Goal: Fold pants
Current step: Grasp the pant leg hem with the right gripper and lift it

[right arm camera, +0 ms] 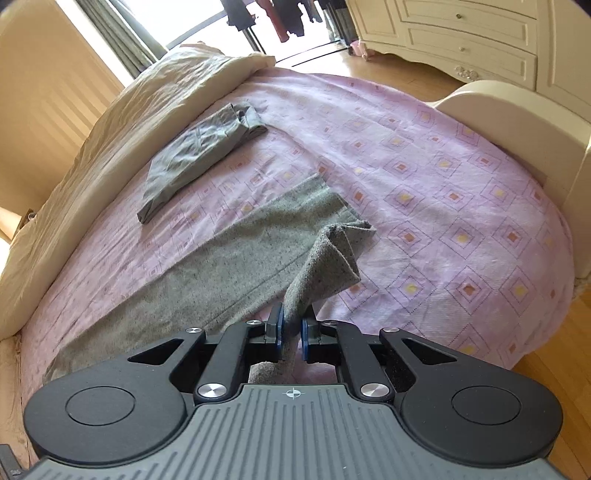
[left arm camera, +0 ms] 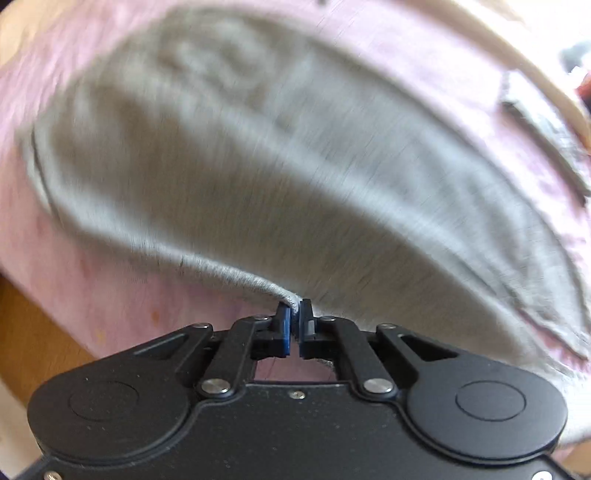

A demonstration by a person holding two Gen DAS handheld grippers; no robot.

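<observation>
Grey pants (right arm camera: 221, 258) lie stretched across the pink patterned bedsheet (right arm camera: 424, 192). In the left wrist view the pants (left arm camera: 258, 177) fill most of the frame, blurred by motion. My left gripper (left arm camera: 295, 321) is shut on an edge of the grey fabric and lifts it off the sheet (left arm camera: 122, 295). My right gripper (right arm camera: 291, 332) is shut on a raised fold of the pants' leg end (right arm camera: 328, 258), which hangs up from the bed between the blue pads.
A folded darker grey garment (right arm camera: 199, 151) lies farther back on the bed; it also shows in the left wrist view (left arm camera: 543, 122). A cream duvet (right arm camera: 110, 122) is bunched along the left side. A cream footboard (right arm camera: 517, 118), white dresser (right arm camera: 461, 33) and wooden floor (right arm camera: 554, 369) are at right.
</observation>
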